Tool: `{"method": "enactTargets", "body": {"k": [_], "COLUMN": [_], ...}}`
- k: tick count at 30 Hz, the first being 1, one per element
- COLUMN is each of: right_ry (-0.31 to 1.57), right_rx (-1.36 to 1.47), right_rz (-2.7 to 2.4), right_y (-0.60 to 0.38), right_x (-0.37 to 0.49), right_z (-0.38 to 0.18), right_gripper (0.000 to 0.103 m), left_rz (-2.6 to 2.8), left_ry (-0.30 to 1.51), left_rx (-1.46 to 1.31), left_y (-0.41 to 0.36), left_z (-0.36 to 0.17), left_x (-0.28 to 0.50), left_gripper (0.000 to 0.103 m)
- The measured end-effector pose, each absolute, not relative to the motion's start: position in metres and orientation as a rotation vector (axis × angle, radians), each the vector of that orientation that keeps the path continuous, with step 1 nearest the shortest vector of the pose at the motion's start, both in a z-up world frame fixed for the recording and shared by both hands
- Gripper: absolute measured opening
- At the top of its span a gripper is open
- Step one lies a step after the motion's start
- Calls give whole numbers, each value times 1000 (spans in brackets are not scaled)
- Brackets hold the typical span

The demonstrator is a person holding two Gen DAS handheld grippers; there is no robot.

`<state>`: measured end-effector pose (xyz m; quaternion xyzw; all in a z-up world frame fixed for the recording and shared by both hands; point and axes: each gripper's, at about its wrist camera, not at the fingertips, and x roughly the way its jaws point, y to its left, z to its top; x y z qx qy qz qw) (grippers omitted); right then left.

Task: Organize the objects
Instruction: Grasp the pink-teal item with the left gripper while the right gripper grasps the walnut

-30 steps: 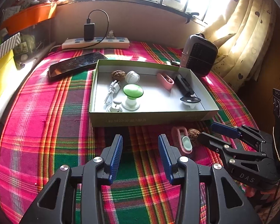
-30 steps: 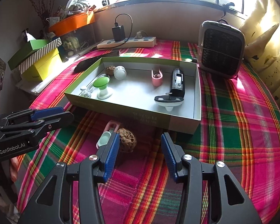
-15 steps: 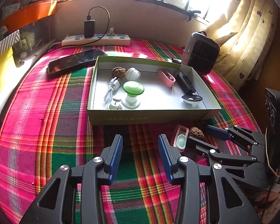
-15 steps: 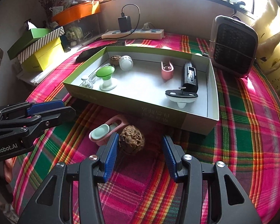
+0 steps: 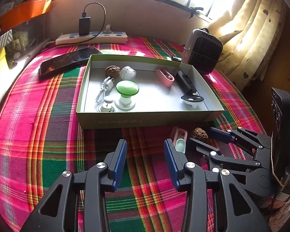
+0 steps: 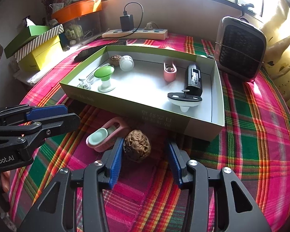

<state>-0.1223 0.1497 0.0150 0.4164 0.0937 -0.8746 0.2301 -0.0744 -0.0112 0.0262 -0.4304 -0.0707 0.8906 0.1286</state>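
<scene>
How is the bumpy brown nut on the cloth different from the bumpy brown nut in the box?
The wrinkled brown walnut on the plaid cloth lies outside the shallow green cardboard box, in front of its near wall; the wrinkled brown walnut inside the box sits at its far end. The outside one lies between the closing jaws of the right gripper, which have not clamped it; the boxed one lies untouched beside a white round cap. Both are brown, rough and rounded.

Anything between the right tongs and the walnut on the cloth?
Nothing visible. The walnut already sits between the closing right tongs, close by one finger, the other still clear. The pink holder lies just beside it, outside the fingers.
</scene>
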Motion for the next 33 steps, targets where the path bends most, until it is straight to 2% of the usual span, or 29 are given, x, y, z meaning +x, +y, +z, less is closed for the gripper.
{"method": "enactTargets", "body": {"k": [3,33], "right_ry": [258,161], "right_rx": [1145,1169], "right_rz": [-2408,-2434], "right_y": [154,194], "right_x": [-123,-122], "right_z": [15,16], "right_gripper": [30,30], "left_rz": [2577,2543], "left_ry": [-199,-4], "left_rx": [-1252,-1272], "left_y": [-7,43], "left_z": [26,15], "left_x": [-75,-86], "left_gripper": [39,40]}}
